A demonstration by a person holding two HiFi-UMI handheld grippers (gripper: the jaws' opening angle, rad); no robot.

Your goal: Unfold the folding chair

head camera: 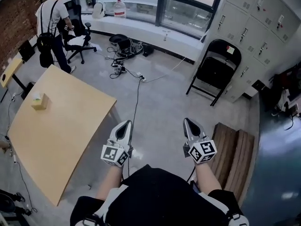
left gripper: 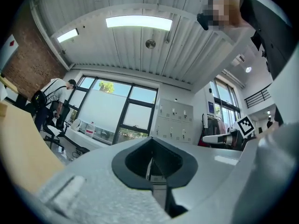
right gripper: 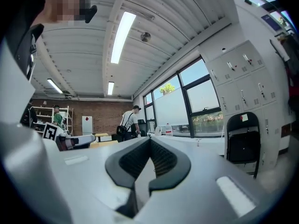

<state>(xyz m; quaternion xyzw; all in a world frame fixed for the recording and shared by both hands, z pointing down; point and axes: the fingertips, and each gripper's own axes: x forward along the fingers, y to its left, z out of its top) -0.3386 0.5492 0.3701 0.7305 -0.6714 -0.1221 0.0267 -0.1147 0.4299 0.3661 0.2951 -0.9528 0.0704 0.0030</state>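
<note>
Both claws are riding out in front of the person, side by side and pointing forward over bare floor, well apart from each other. The left gripper [head camera: 126, 125] is sitting with its jaws pressed together and nothing between them; its own view is only showing ceiling, windows and lockers past the closed tips. Same deal with the right gripper [head camera: 188, 124]: jaws fully together, holding nothing.

The folding chair [head camera: 217, 69] is standing well ahead and a bit to the right, black, folded flat, right up against the grey lockers [head camera: 254, 13] (can't tell if it's actually leaning on them or just standing beside them). Neither gripper is anywhere near it. In the right gripper view the chair is showing at the right side, upright, with a small light tag on its backrest.

To the left, a big light wooden table [head camera: 56, 126] is taking up that side, with a small yellowish box [head camera: 40, 101] sitting on it near the far edge. Beyond the table a person [head camera: 51, 22] in a white top with a black bag is standing by a black office chair [head camera: 77, 36]. A tangle of cables [head camera: 123, 65] is lying on the floor under the windows, and a water jug [head camera: 120, 7] is sitting on the sill. A slatted wooden bench [head camera: 233, 157] is lying just to the right of the right gripper.
</note>
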